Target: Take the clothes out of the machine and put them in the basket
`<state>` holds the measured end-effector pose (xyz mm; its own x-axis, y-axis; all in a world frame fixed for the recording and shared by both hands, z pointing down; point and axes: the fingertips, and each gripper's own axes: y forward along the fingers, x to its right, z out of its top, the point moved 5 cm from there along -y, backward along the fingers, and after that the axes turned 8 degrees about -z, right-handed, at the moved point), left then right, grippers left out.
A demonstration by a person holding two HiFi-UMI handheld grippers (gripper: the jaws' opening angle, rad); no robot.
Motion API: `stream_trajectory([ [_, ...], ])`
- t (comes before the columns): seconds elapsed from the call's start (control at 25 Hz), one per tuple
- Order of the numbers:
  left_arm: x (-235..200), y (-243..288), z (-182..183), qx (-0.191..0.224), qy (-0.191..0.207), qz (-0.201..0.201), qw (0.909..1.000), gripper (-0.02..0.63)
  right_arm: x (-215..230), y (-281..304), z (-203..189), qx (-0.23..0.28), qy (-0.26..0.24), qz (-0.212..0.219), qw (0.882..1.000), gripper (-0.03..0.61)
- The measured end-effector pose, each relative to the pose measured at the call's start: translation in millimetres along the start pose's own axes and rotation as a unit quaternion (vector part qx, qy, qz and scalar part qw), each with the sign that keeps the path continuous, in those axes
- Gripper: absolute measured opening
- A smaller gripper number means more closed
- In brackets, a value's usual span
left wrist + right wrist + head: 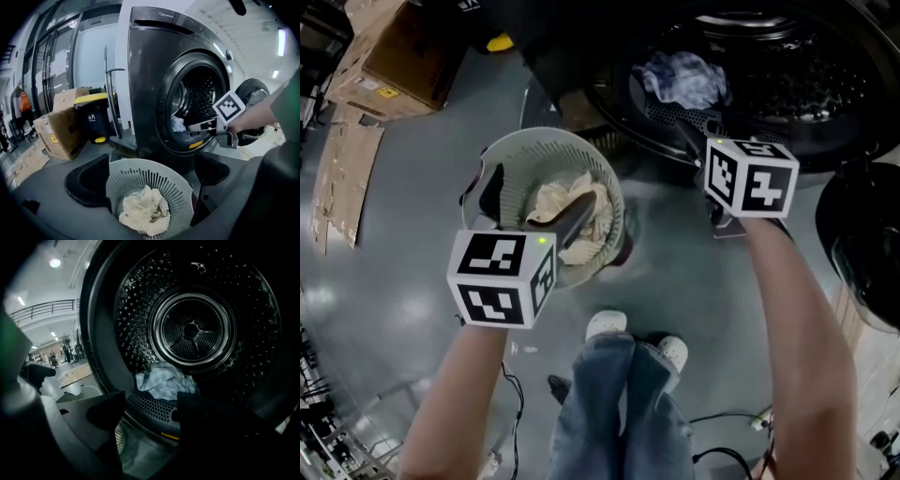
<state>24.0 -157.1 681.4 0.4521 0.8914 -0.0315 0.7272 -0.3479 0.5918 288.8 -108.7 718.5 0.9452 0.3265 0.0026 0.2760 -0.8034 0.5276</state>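
Note:
The washing machine (154,70) stands open, and a pale blue-white cloth (164,383) lies at the front of its drum (194,329); the same cloth (680,80) shows in the head view. My right gripper (150,416) is open and empty at the drum's rim, just short of the cloth. On the floor in front stands the round white basket (614,192), holding a cream cloth (143,213). My left gripper (150,187) hangs open just above the basket, nothing between its fingers (89,180). In the head view, the left gripper (534,204) is over the basket and the right gripper (694,141) reaches for the opening.
The machine's round door (862,244) hangs open at the right. Cardboard boxes (389,56) and flattened cardboard (342,178) lie at the left. A yellow-lidded bin (93,117) and a broom (123,145) stand beside the machine. The person's shoes (633,337) are just behind the basket.

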Motion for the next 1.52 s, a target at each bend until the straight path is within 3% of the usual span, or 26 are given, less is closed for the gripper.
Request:
stream_trajectory([
  [0.2,-19.5,18.7,12.2,0.033,0.023,0.0,0.9992,0.566,9.1,48.1,17.6,-0.006,-0.01,-0.012,1.0,0.417],
  [0.4,-38.8,32.4,19.4,0.059,0.04,0.011,0.9974,0.567,11.3,85.1,42.2,-0.016,-0.006,-0.007,1.0,0.446],
  [0.68,-47.7,47.3,11.6,0.066,0.05,0.015,0.9964,0.568,22.2,112.4,27.8,-0.066,0.02,-0.006,0.998,0.446],
  [0.72,-49.6,49.1,11.3,0.066,0.052,0.014,0.9964,0.568,24.5,113.6,26.7,-0.069,0.006,-0.01,0.998,0.377],
  [0.8,-52.3,51.2,11.4,0.065,0.052,0.013,0.9964,0.568,27.9,112.6,24.0,-0.074,-0.037,-0.02,0.996,0.152],
  [0.88,-52.3,51.7,13.3,0.065,0.048,0.012,0.9967,0.567,31.0,107.7,23.6,-0.068,-0.037,-0.018,0.997,0.084],
  [1.0,-45.7,49.9,19.1,0.064,0.048,0.004,0.9968,0.568,37.8,92.5,25.8,-0.037,0.019,-0.014,0.999,0.072],
  [1.08,-39.7,45.3,22.7,0.062,0.051,-0.001,0.9968,0.568,37.0,78.3,26.4,-0.018,0.03,-0.012,0.999,0.072],
  [1.28,-23.2,25.4,35.6,0.058,0.039,-0.014,0.9975,0.568,35.7,33.8,32.4,-0.004,0.033,-0.002,0.999,0.071],
  [1.52,-0.5,-6.3,52.0,0.042,0.039,-0.033,0.9978,0.568,29.2,-21.5,42.9,-0.022,-0.003,0.007,1.0,0.072],
])
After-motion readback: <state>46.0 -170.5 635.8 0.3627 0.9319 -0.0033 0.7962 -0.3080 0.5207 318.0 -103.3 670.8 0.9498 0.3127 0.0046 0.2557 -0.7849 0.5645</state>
